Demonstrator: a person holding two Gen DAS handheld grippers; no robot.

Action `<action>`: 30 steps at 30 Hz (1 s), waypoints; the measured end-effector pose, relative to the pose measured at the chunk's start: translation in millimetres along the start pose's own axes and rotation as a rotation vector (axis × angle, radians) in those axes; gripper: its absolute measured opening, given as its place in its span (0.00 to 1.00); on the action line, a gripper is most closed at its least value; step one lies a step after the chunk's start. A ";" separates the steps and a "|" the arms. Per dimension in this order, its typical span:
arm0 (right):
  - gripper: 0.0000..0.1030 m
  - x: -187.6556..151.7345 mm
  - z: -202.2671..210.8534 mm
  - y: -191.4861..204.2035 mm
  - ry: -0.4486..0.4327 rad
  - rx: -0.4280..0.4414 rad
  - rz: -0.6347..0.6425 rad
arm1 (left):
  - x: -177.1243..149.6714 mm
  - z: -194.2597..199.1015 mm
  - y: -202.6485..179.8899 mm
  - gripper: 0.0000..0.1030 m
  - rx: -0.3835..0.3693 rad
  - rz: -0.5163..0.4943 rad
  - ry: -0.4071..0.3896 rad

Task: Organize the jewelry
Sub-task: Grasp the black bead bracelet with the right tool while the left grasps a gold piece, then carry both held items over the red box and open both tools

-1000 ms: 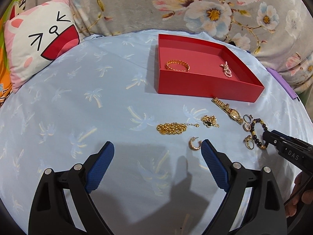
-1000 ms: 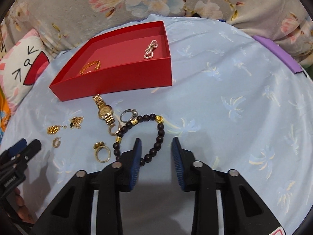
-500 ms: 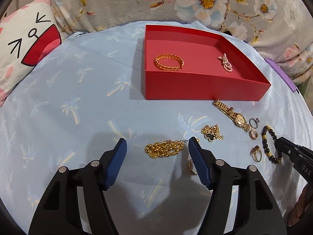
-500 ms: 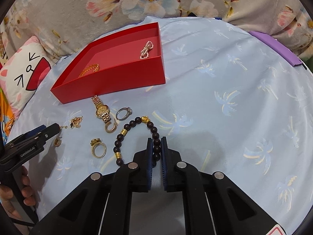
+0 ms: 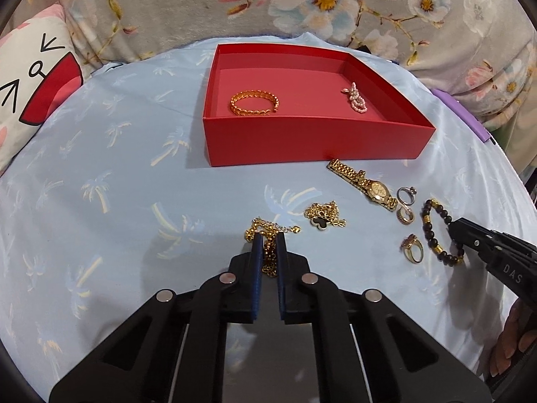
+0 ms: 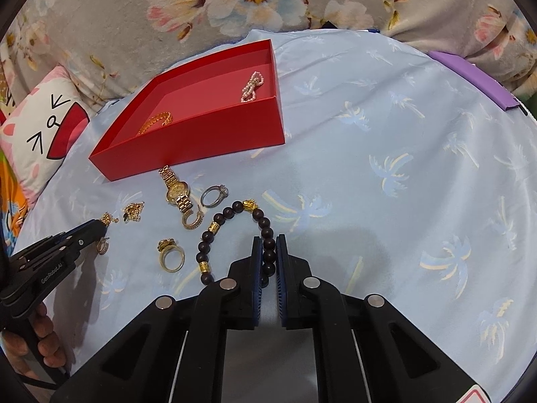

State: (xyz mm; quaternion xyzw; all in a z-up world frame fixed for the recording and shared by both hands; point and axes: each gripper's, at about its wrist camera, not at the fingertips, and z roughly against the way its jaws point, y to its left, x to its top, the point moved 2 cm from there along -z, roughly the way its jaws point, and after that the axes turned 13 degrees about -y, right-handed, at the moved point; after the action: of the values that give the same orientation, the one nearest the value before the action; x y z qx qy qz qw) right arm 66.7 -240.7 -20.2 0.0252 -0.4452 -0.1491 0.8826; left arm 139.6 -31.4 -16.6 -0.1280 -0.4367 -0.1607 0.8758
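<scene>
A pale blue sheet (image 5: 100, 174) printed with palm trees covered the surface, with a floral blanket (image 5: 302, 3) bunched behind it. On the sheet sat the red box (image 5: 312, 144), my landmark for everything else. A cat-face cushion (image 5: 30, 94) lay far to the left of the box, and a purple strip (image 5: 459, 114) lay just off its right corner.

Inside the box, a gold bangle (image 5: 254, 103) lay at the left and a pearl piece (image 5: 356, 99) at the right.

My left gripper (image 5: 269, 240) was in front of the box, pinched shut on the gold chain (image 5: 268, 252), whose clasp end trailed out on the sheet. My right gripper (image 6: 269, 255) was in front of the box's right corner, clamped on the dark bead bracelet (image 6: 231, 231); the bracelet lay on the sheet as far as I could tell.

A gold watch (image 5: 365, 184) lay just in front of the box's right half. Beyond it from the box were a clover pendant (image 5: 324, 218), a silver ring (image 5: 406, 194), a gold hoop (image 5: 405, 215) and a gold ring (image 5: 412, 248). A small earring (image 6: 102, 245) lay beside my left gripper's tip in the right wrist view.
</scene>
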 end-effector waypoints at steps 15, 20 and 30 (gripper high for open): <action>0.07 25.8 41.6 11.0 -0.086 0.086 0.008 | 38.1 65.7 -3.9 0.06 -0.074 0.038 -0.111; 0.07 47.8 62.8 21.3 -0.133 0.114 0.046 | 63.1 87.2 -8.9 0.06 -0.099 0.020 -0.154; 0.07 109.6 70.1 49.3 -0.210 0.165 0.137 | 131.7 89.4 -24.1 0.06 -0.105 -0.028 -0.232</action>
State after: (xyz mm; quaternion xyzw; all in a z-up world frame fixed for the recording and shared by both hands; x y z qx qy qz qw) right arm 84.2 -218.8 116.0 0.0516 -0.5463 -0.0534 0.8343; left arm 140.1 -43.2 143.9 -0.1855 -0.5276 -0.1797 0.8093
